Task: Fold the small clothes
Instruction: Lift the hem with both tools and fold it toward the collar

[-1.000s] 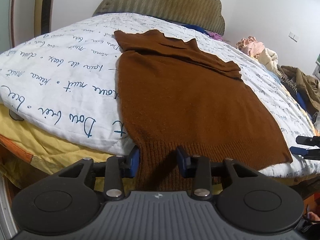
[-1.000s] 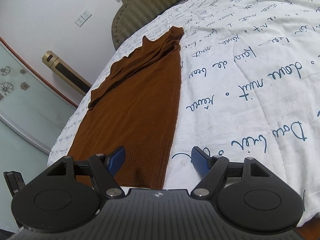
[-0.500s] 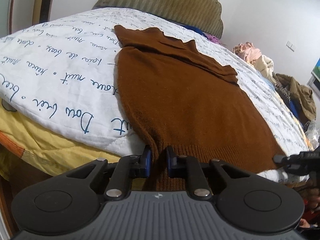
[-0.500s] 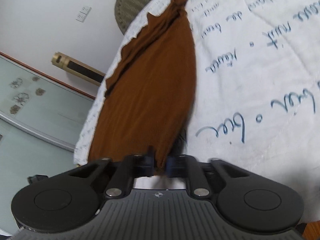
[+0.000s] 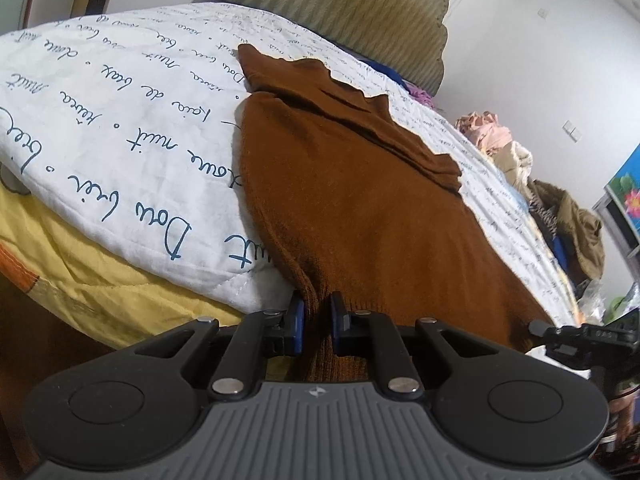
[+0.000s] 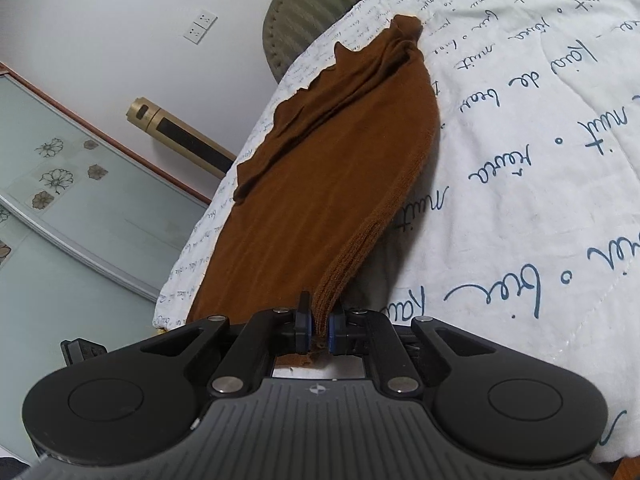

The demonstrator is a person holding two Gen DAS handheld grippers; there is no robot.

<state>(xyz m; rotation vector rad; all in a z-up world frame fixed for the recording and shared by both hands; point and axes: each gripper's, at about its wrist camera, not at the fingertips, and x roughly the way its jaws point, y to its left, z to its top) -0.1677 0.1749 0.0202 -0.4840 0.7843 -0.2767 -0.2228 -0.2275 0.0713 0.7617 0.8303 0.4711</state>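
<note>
Where it lies, brown knit sweater [image 5: 360,208], ribbed hem, flat

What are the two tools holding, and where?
Both hold the brown sweater by its ribbed bottom hem: the left tool at one corner, the right tool at the other.

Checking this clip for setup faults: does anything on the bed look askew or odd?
Nothing is damaged or spilled. The brown sweater lies flat, its upper part already folded over; both grippers pinch its ribbed hem. Loose clothes are heaped at the bed's far side.
</note>
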